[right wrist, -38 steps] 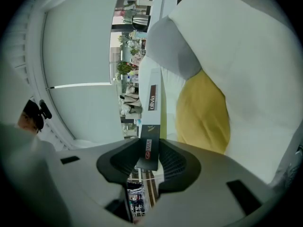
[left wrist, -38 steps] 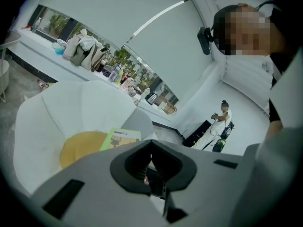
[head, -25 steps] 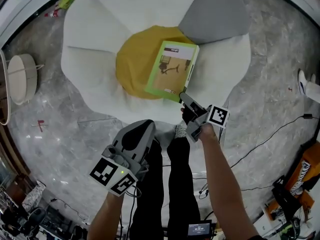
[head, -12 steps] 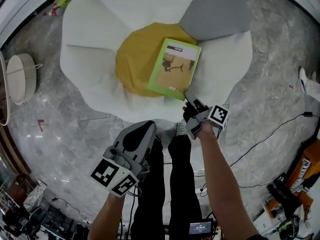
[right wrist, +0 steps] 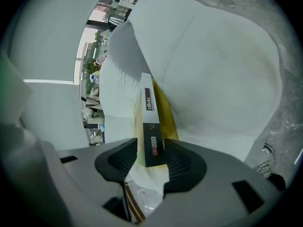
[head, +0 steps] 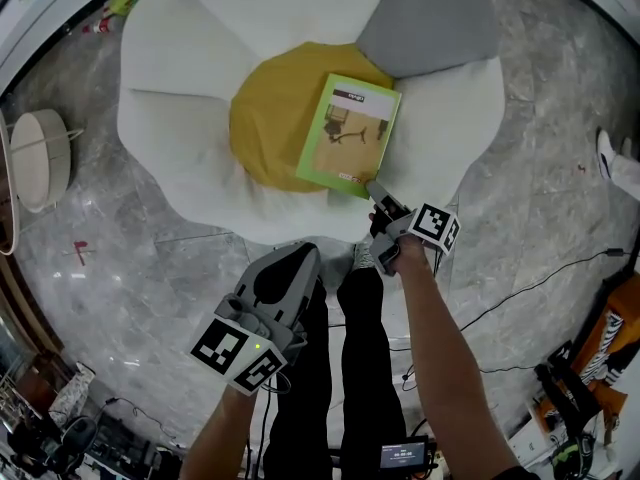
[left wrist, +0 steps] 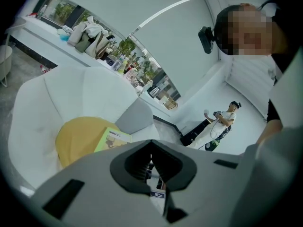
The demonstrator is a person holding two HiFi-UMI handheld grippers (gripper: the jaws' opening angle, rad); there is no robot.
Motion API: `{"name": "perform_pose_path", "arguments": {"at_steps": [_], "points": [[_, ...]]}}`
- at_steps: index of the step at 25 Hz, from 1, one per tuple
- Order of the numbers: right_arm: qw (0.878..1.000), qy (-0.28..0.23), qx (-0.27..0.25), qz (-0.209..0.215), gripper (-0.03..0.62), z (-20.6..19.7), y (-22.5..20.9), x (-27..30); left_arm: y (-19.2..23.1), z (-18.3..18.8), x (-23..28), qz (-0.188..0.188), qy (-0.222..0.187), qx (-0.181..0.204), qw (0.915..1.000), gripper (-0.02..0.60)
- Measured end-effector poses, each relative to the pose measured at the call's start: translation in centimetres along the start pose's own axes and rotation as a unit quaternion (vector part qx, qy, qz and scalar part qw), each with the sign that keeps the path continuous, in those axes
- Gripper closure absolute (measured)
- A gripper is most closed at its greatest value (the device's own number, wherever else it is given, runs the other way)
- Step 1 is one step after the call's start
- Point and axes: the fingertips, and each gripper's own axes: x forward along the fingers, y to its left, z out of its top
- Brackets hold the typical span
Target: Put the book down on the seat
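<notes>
The flower-shaped seat point(head: 180, 118) spreads white petals over the marble floor point(head: 130, 258), with one grey petal point(head: 430, 23) at the far right and a yellow cushion point(head: 262, 138) at its heart. A round white stool point(head: 40, 158) stands well apart to the left. A black cable point(head: 540, 280) trails over the floor to the right, and the person's black-trousered legs point(head: 350, 368) stand at the seat's near edge.

The book point(head: 350, 133) lies flat, cover up. Its left part is on the yellow cushion and its right edge over a white petal, just on the near side of the grey one. Its long axis runs near to far, the far end leaning slightly right. The title strip is at the far end and the spine along the right side.

The right gripper point(head: 378, 198) reaches in from the near side with its jaws apart round the book's near right corner. They have just been opening, with the spine between them (its print shows plainly in the right gripper view). The left gripper point(head: 285, 273) hangs by the legs, jaws together, holding nothing.
</notes>
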Motion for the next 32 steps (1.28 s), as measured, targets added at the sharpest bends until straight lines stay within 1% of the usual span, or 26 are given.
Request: {"name": "perform_pose_path", "arguments": {"at_steps": [1,3,14,19,24,29,32], "points": [[1.0,0.001,-0.002,-0.005,0.416,0.0,-0.1,-0.1,-0.1,0.0,0.0,0.0,0.0,0.0,1.0,0.569],[1.0,0.0,-0.002,-0.006,0.414,0.1,-0.2,-0.4,-0.4,0.0,0.1,-0.001,-0.001,0.0,1.0,0.569],[1.0,0.003,0.002,0.004,0.414,-0.3,1.0,-0.8,-1.1,-0.1,-0.5,-0.001,-0.004,-0.006,1.0,0.569],[1.0,0.004,0.004,0.007,0.414,-0.7,2.8,-1.8,-2.3,0.3,-1.5,0.0,-0.001,-0.008,1.0,0.569],[1.0,0.001,-0.003,0.013,0.42,-0.7,5.6,-3.3,-3.8,1.4,-2.3,0.008,0.001,-0.012,0.9999,0.569],[1.0,0.005,-0.016,0.021,0.47,-1.2,9.2,-5.0,-5.5,3.0,-2.9,0.006,-0.002,-0.008,0.9999,0.569],[0.999,0.014,-0.025,0.026,0.518,-1.9,11.2,-6.2,-6.6,4.0,-3.5,0.008,-0.007,-0.008,0.9999,0.569]]}}
